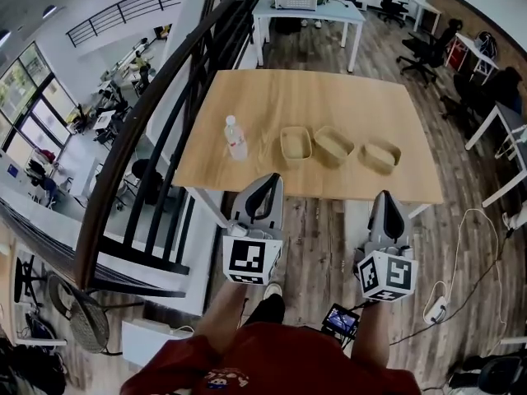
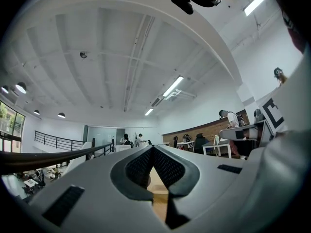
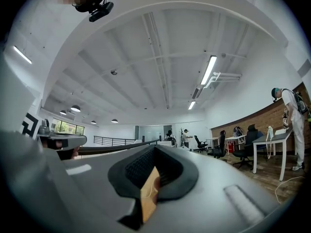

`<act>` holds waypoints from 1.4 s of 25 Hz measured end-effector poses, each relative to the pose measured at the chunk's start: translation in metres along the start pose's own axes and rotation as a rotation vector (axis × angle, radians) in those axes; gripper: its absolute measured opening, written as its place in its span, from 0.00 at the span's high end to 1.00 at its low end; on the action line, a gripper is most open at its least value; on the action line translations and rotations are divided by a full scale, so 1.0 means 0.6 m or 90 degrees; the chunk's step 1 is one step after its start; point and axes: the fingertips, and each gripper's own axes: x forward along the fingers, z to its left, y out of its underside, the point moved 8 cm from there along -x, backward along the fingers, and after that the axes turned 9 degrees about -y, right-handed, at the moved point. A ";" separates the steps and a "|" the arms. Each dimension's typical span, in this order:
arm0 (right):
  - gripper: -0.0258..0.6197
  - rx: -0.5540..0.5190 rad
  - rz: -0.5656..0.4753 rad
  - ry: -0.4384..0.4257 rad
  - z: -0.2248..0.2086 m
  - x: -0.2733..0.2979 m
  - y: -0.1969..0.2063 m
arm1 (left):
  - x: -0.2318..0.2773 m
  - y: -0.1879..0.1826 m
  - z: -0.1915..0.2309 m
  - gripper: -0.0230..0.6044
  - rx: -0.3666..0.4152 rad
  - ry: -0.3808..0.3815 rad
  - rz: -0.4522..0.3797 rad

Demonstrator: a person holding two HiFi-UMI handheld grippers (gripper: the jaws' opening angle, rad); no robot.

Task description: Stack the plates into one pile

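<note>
One wooden table (image 1: pixel 329 97) in front of me, that's the biggest thing; then my two grippers, left gripper (image 1: pixel 267 179) and right gripper (image 1: pixel 387 196), each with its marker cube at the back, held low at the near edge of the table; both have their jaws pressed together with nothing in them.

Three plates, shallow tan ones, sit in a row on the near half of the table: the left plate (image 1: pixel 296 145), the middle plate (image 1: pixel 333 146), the right plate (image 1: pixel 380 155); they're side by side, apart from each other, none stacked. One clear bottle (image 1: pixel 236 138) stands upright just left of the row.

Hard to see: the plates are small in the head view, so I can't tell what they're made of; both gripper views are mostly my own jaws and the ceiling, with only a sliver of tabletop wood showing through the gap behind the tips.

The plates lie out past the tips of both grippers, clear of them; the left plate is ahead of my left gripper, the right plate ahead of my right one.
</note>
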 end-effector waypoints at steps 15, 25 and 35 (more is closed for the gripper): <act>0.94 -0.013 0.004 0.027 -0.042 0.234 0.035 | 0.240 0.031 0.092 0.96 -0.028 0.030 -0.005; 0.95 0.012 -0.010 0.024 -0.165 0.341 0.060 | 0.387 0.045 0.046 0.96 -0.026 0.042 0.008; 0.95 0.041 -0.006 -0.005 -0.306 0.425 0.080 | 0.521 0.046 -0.019 0.96 -0.005 0.011 0.032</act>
